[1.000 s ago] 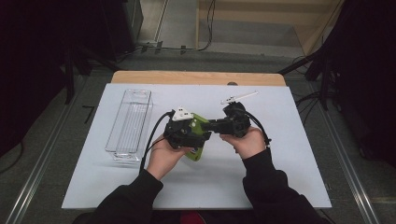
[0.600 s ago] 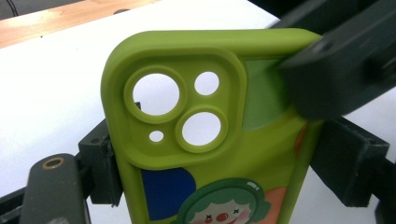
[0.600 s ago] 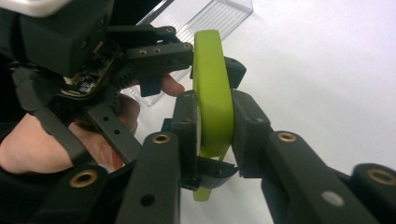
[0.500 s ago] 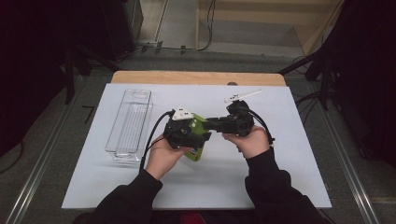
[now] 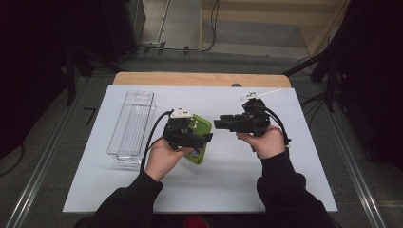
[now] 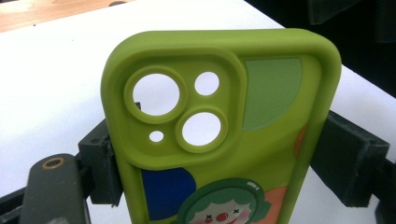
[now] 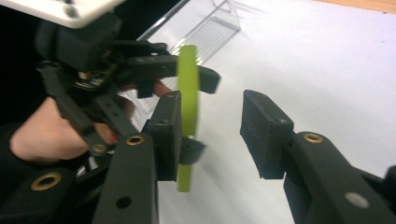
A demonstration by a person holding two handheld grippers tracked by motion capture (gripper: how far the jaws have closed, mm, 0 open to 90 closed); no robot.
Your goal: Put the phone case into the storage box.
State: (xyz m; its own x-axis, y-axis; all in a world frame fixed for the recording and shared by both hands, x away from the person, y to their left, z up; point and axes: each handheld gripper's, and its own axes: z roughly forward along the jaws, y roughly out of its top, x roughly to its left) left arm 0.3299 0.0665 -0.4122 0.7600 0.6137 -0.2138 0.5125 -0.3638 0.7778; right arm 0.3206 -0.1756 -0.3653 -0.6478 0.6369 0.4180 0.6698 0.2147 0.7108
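Lime-green soft phone case [image 5: 198,137] with cartoon clown print and round camera cut-outs, held at centre of the high view, slightly left of middle, above the white sheet. Clamped across its width by the left gripper [image 5: 187,135]: in the left gripper view, black pads [image 6: 100,163] pressed against both long edges of the case [image 6: 219,116], camera-cut-out end pointing away from the hand, printed back facing the lens. Jaws closed only to case width.

Right gripper [image 5: 227,124] at centre-right of the high view, jaws pointing left toward the case, apart from it. In the right gripper view, jaws parted with a clear gap, nothing between the pads [image 7: 264,133]; case [image 7: 188,112] seen edge-on behind the left-hand pad, gripped by the other tool [image 7: 140,70]. No contact visible between right gripper and case.

Surface: white sheet [image 5: 237,185] covering most of a light wooden table [image 5: 199,79], wood showing as a strip along the far edge. Grey floor around it, metal rails at lower left and lower right, black cables at upper centre, dark draped areas at both sides of the frame.

Other items: clear rectangular plastic bin [image 5: 133,124] at left of the sheet, long axis running away from the person, well apart from the case. Small white plastic object with thin stem [image 5: 259,94] at upper right of the sheet, just beyond the right gripper; identity not discernible. Black sleeves entering from the bottom edge.
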